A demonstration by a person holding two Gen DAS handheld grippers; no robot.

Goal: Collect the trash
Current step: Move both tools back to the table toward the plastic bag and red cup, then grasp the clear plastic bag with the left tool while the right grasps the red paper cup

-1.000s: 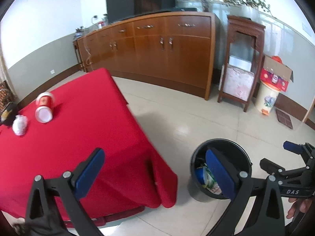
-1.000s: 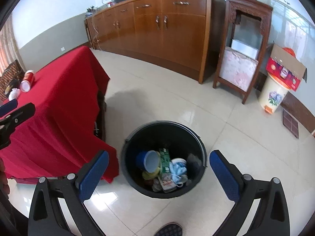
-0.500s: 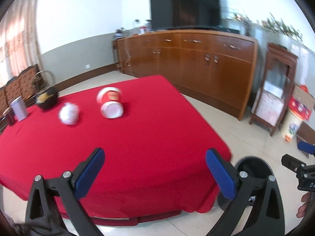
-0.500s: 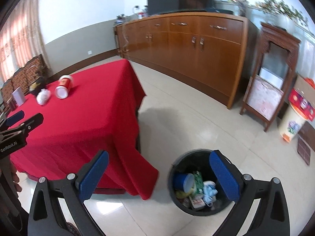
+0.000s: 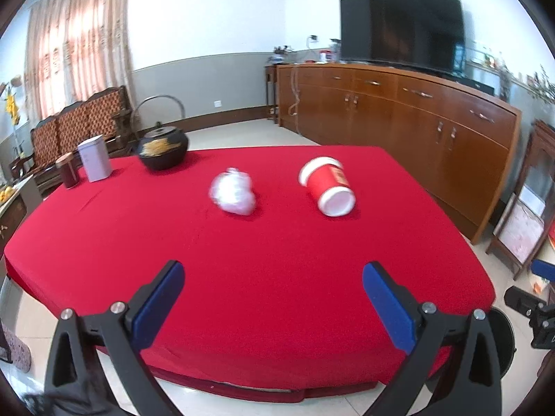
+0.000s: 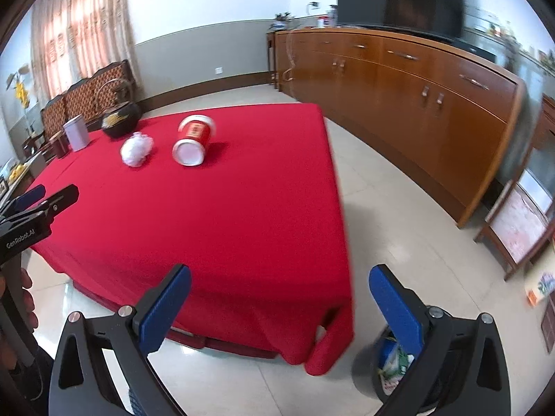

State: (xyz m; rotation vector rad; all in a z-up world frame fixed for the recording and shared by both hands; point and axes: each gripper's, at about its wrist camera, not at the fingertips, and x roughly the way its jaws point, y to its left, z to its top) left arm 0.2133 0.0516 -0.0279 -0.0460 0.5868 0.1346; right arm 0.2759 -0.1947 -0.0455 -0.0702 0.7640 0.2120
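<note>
A crumpled white paper ball (image 5: 233,192) (image 6: 136,149) and a tipped-over red paper cup (image 5: 327,186) (image 6: 193,139) lie on the table with the red cloth (image 5: 242,260) (image 6: 225,208). My left gripper (image 5: 274,294) hovers open over the table's near edge, well short of both items, nothing between its blue pads. My right gripper (image 6: 281,301) is open and empty, above the table's corner and the floor. The black trash bin (image 6: 392,371) with litter inside sits on the floor by that corner, partly behind the right finger. Its rim (image 5: 503,339) shows at the right edge of the left wrist view.
At the table's far end stand a black kettle (image 5: 163,150), a white tin (image 5: 94,158) and a dark jar (image 5: 68,175). A long wooden sideboard (image 5: 416,124) with a TV lines the right wall. Wooden seating (image 5: 79,121) stands beyond the table. A small wooden stand (image 6: 520,222) is at far right.
Both views have swung up and left, from the bin on the floor to the table top. The cup and paper ball now lie ahead of the left gripper. Both grippers stay open.
</note>
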